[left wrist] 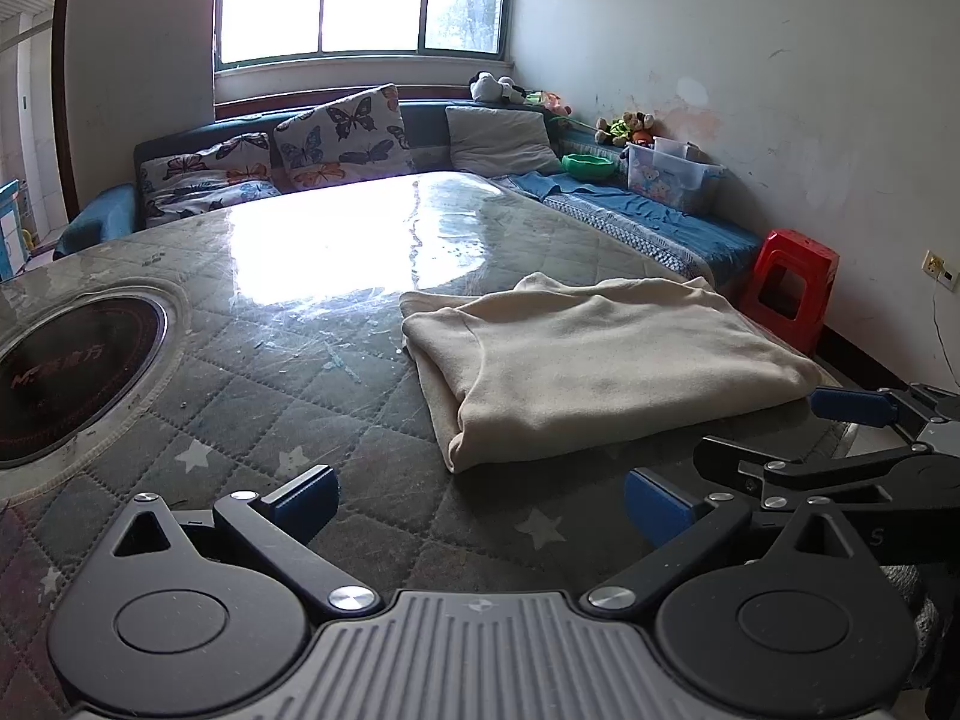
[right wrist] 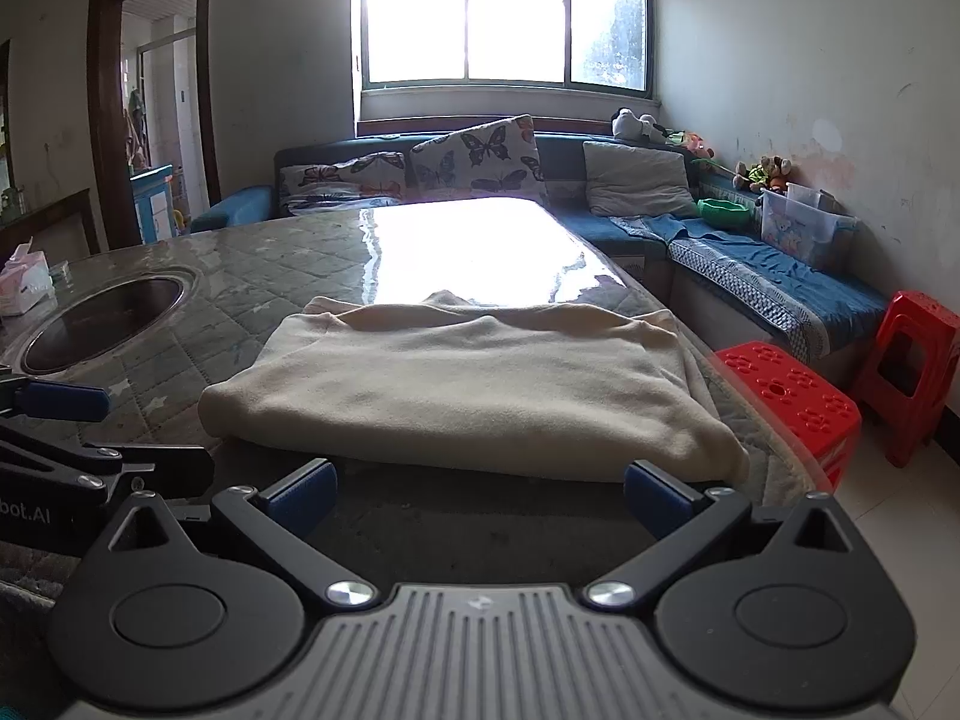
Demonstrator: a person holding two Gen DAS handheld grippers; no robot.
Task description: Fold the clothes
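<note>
A cream garment (left wrist: pixel 606 360) lies folded in a flat rectangle on the quilted table (left wrist: pixel 288 360), near its right edge; it also shows in the right wrist view (right wrist: pixel 468 384). My left gripper (left wrist: pixel 480 501) is open and empty, above the table just short of the garment's near left corner. My right gripper (right wrist: pixel 480 495) is open and empty, just in front of the garment's near edge. The right gripper also shows at the right of the left wrist view (left wrist: pixel 798 438), and the left gripper at the left of the right wrist view (right wrist: pixel 90 420).
A round built-in hob (left wrist: pixel 66 360) is set in the table at the left. A tissue pack (right wrist: pixel 24 282) stands at the far left. Red stools (right wrist: pixel 792 402) (left wrist: pixel 792 288) stand by the table's right edge. A blue sofa (right wrist: pixel 750 276) with cushions runs behind.
</note>
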